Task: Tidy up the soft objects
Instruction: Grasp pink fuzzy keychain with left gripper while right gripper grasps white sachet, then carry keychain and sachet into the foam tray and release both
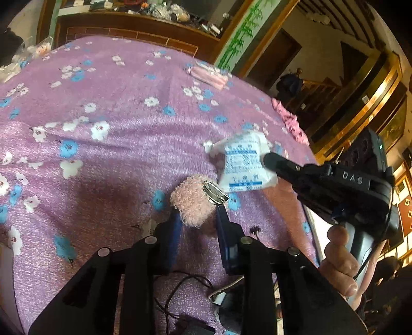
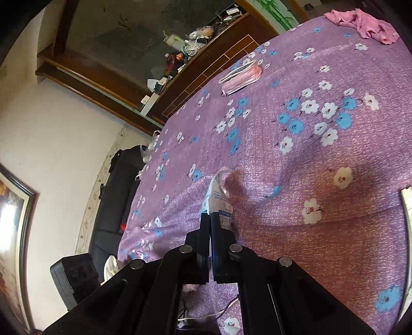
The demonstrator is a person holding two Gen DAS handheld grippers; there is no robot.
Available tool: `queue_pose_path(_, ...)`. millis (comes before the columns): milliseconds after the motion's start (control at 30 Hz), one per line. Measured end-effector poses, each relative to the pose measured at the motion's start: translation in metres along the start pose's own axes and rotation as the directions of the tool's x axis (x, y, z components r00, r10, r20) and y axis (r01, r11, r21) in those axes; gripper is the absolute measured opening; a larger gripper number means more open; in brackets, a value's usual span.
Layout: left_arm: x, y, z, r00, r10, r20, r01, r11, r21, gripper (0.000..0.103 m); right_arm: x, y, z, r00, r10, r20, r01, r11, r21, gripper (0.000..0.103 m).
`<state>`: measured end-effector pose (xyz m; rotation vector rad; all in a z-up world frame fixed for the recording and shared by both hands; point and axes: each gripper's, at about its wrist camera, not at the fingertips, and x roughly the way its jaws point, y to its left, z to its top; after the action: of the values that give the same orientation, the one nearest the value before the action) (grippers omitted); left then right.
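The left tool (image 1: 197, 214) is gripping a fluffy pink clip (image 1: 191, 202) between its two blue-padded fingers (image 1: 225, 229), holding it just above the purple flowered bedspread (image 1: 116, 134); a metal clasp (image 1: 215, 193) is showing on the side of the fluff facing the right finger. Just beside it, the right tool (image 2: 210, 219) is pinching a white packet with blue print (image 1: 242, 165), its fingers pressed together on one edge so that the packet is hanging off the fabric and tilting toward the pink clip without clearly touching it. In the right wrist view the same packet (image 2: 219, 195) is sticking out edge-on past the closed fingertips, casting a shadow on the bedspread (image 2: 309, 167). The person's right hand (image 1: 340, 262) is wrapping around the handle of the right tool. Farther up the bed, a pink face mask (image 2: 243, 77) is lying flat near the wooden headboard (image 1: 134, 33), and a crumpled pink cloth (image 2: 365, 23) is sitting well apart from it at the bed's edge. Cluttered items are crowding the ledge (image 1: 154, 11) above the headboard. Dark cables (image 1: 185, 286) are trailing across the fabric beneath the left tool.
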<state>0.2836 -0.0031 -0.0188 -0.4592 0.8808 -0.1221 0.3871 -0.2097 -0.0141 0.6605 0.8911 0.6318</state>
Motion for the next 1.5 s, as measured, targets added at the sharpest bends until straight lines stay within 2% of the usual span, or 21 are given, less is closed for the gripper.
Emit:
queue_pose_path(100,-0.007,0.006,0.003,0.999,-0.019,0.026,0.019,0.999,-0.026,0.022,-0.008,0.003,0.002,1.000,0.012,0.018,-0.012,1.000,-0.004,0.000)
queue_pose_path(267,-0.009,0.017,0.005,0.999,-0.042,0.027,0.044,0.996,-0.073,0.022,-0.020,0.015,-0.001,1.000,0.004,0.030,-0.003,0.999,-0.049,0.000)
queue_pose_path(433,-0.016,0.015,0.004,0.997,-0.044,0.063,0.049,0.996,-0.070,0.022,-0.030,0.029,-0.001,0.997,0.056,0.046,-0.051,0.994,-0.095,0.000)
queue_pose_path(500,-0.021,0.018,-0.002,0.997,-0.037,0.062,0.043,0.994,-0.097,0.022,-0.031,0.034,-0.003,0.995,0.095,0.035,-0.091,0.991,-0.101,0.000)
queue_pose_path(633,-0.062,0.014,-0.020,0.995,0.007,0.096,0.004,0.994,-0.114,0.022,-0.031,0.051,-0.012,0.984,0.180,0.020,-0.175,0.975,-0.134,0.000)
queue_pose_path(733,-0.109,0.003,-0.039,0.992,0.042,0.115,-0.033,0.997,-0.075,0.022,-0.032,0.069,-0.025,0.968,0.250,0.000,-0.246,0.955,-0.168,0.000)
queue_pose_path(833,-0.166,0.006,-0.060,0.987,0.048,0.153,-0.038,0.997,-0.065,0.023,-0.027,0.090,-0.043,0.947,0.317,-0.055,-0.322,0.926,-0.199,0.000)
queue_pose_path(933,-0.220,0.025,-0.077,0.972,0.101,0.212,-0.082,0.992,-0.097,0.023,-0.018,0.119,-0.071,0.925,0.354,-0.139,-0.378,0.894,-0.241,0.000)
queue_pose_path(1033,-0.261,0.062,-0.090,0.954,0.162,0.254,-0.119,0.977,-0.177,0.023,-0.010,0.146,-0.097,0.917,0.345,-0.202,-0.391,0.877,-0.278,0.000)
queue_pose_path(1133,-0.282,0.097,-0.096,0.938,0.216,0.272,-0.152,0.959,-0.239,0.023,0.000,0.167,-0.120,0.900,0.367,-0.233,-0.420,0.873,-0.247,0.000)
queue_pose_path(1200,-0.292,0.120,-0.097,0.935,0.225,0.276,-0.147,0.950,-0.275,0.023,0.014,0.178,-0.131,0.892,0.380,-0.244,-0.430,0.880,-0.202,0.000)
queue_pose_path(1300,-0.293,0.141,-0.095,0.924,0.272,0.269,-0.196,0.940,-0.278,0.023,0.040,0.189,-0.145,0.893,0.372,-0.252,-0.415,0.898,-0.148,0.000)
queue_pose_path(1433,-0.281,0.165,-0.094,0.928,0.301,0.218,-0.236,0.930,-0.281,0.023,0.071,0.181,-0.165,0.897,0.371,-0.242,-0.409,0.903,-0.133,0.000)
queue_pose_path(1467,-0.277,0.169,-0.092,0.928,0.310,0.206,-0.250,0.929,-0.274,0.023,0.079,0.176,-0.171,0.902,0.352,-0.252,-0.394,0.908,-0.144,0.000)
queue_pose_path(1500,-0.274,0.172,-0.090,0.928,0.315,0.198,-0.257,0.928,-0.270,0.023,0.087,0.175,-0.176,0.920,0.288,-0.267,-0.334,0.931,-0.145,0.001)
